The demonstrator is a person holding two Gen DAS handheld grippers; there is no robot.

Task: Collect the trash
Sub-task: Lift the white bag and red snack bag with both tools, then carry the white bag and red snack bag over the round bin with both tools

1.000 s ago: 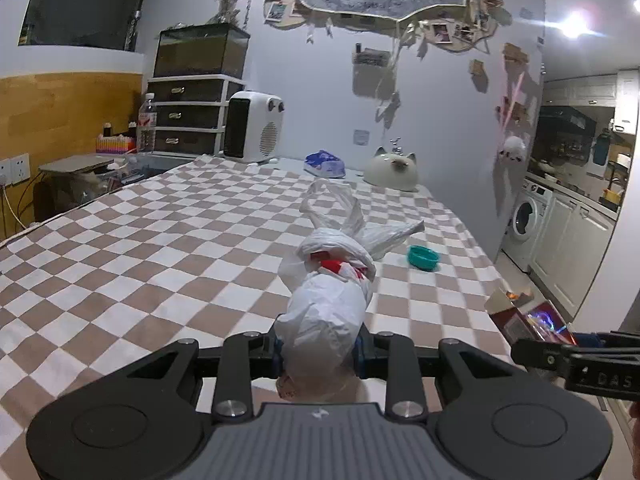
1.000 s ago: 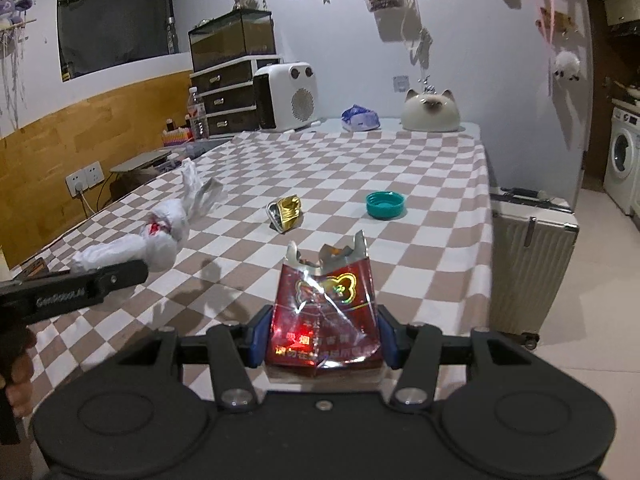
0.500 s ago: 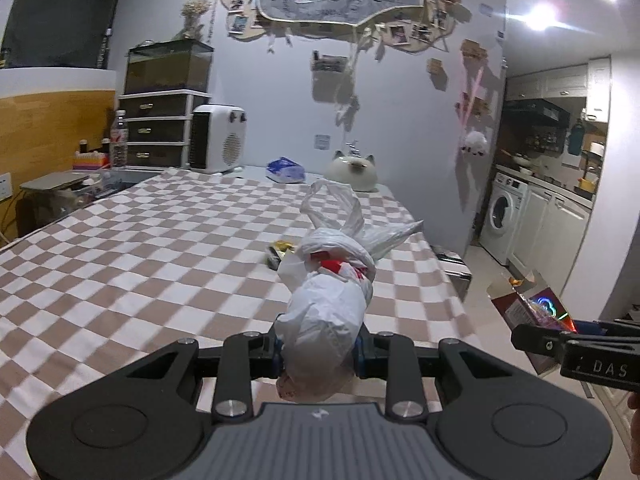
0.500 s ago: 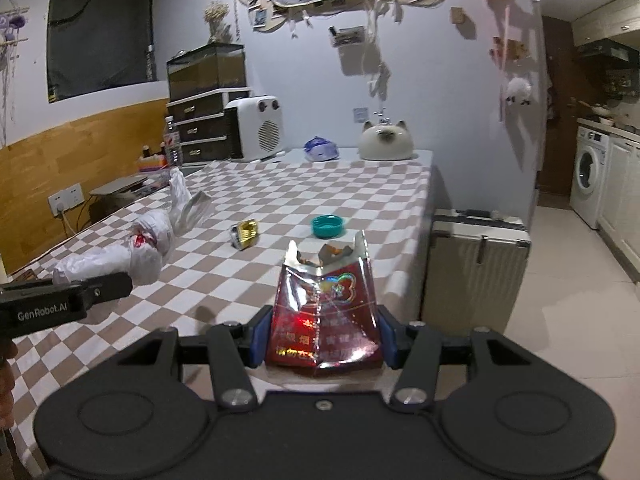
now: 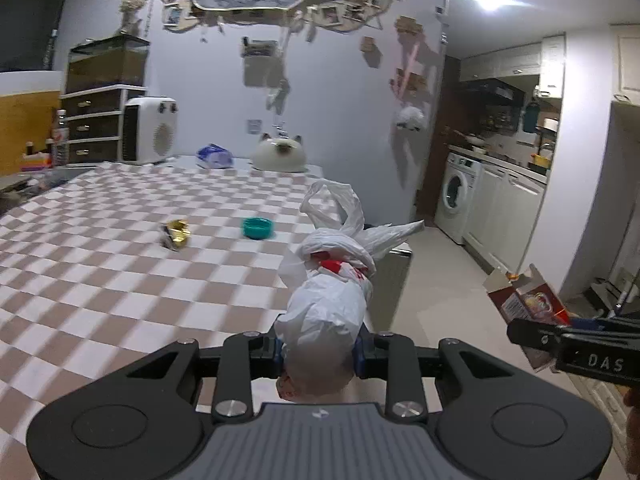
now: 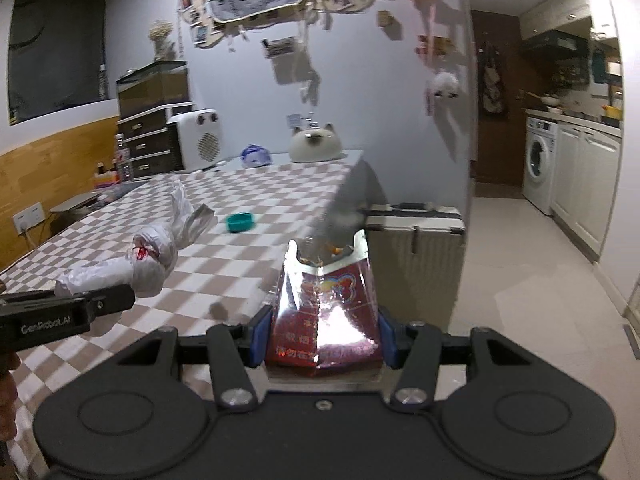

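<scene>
crinkled white plastic bag (image 5: 326, 308), glossy foil packet (image 6: 326, 312), checked cloth tablecloth (image 5: 100, 276)

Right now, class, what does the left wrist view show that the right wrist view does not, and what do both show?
Only the left wrist view shows the gold wrapper on the checked table. Only the right wrist view shows the wall socket and the whole suitcase. Both show the left gripper shut on the knotted white bag, the right gripper shut on the red packet, the teal lid and the washing machine.
</scene>
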